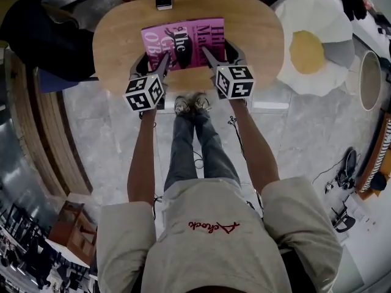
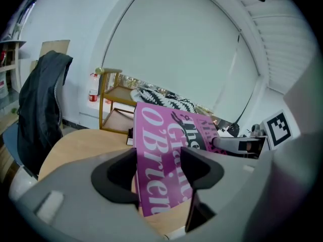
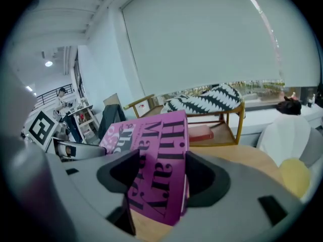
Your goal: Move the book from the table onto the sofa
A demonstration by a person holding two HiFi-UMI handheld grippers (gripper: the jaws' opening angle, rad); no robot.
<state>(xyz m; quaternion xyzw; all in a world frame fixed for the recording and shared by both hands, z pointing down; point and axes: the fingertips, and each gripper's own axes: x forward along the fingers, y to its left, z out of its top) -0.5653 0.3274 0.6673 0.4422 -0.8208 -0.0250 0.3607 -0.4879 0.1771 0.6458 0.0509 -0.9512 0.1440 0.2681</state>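
A magenta book (image 1: 183, 41) with large black and white lettering is over the near half of the round wooden table (image 1: 259, 35). My left gripper (image 1: 161, 65) is shut on the book's near left corner and my right gripper (image 1: 209, 56) on its near right corner. Seen from the left gripper view, the book (image 2: 161, 155) stands tilted up between the dark jaws of the left gripper (image 2: 159, 174). In the right gripper view the book (image 3: 160, 165) likewise rises between the jaws of the right gripper (image 3: 159, 179), its near edge off the tabletop (image 3: 252, 160).
A small black-and-white object (image 1: 164, 0) lies at the table's far edge. A fried-egg-shaped cushion (image 1: 311, 50) sits right of the table. A dark jacket on a chair (image 1: 46, 38) stands at the left. A wooden rack with a zigzag-patterned cushion (image 3: 204, 105) is behind the table.
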